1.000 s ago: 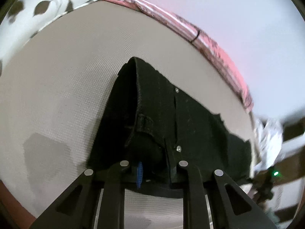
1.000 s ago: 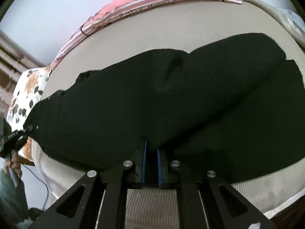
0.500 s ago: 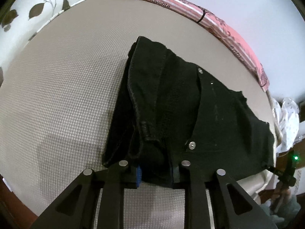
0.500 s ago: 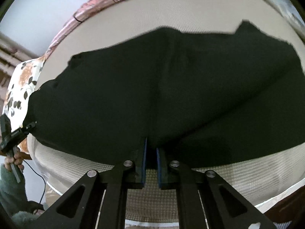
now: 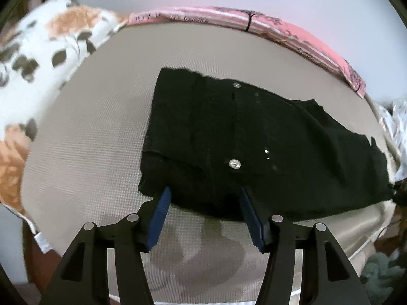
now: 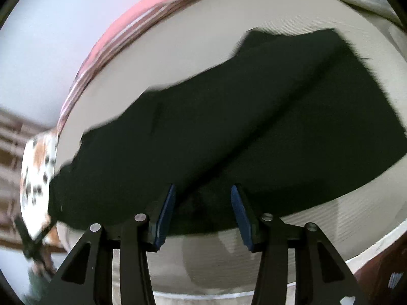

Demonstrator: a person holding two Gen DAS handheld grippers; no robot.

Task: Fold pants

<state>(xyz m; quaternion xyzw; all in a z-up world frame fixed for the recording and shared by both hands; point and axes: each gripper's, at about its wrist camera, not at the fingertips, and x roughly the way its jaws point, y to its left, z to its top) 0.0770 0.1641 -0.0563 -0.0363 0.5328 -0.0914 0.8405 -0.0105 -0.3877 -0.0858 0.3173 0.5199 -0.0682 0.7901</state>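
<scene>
Black pants (image 5: 254, 139) lie flat on the beige bed cover, waistband end with metal buttons toward the left wrist view. My left gripper (image 5: 204, 195) is open, its blue pads at the near edge of the waistband, holding nothing. In the right wrist view the pants' legs (image 6: 241, 132) stretch across the cover, one laid over the other. My right gripper (image 6: 203, 192) is open, its pads at the near edge of the fabric, holding nothing.
A beige bed cover (image 5: 89, 127) carries the pants. A floral pillow (image 5: 30, 58) lies at the left and a pink striped pillow (image 5: 292, 33) along the far edge by the wall. The bed's near edge (image 6: 356, 251) runs just below the grippers.
Both grippers have opened and let go of the pants. The pants have dropped flat onto the bed, and both grippers have drawn back slightly.
</scene>
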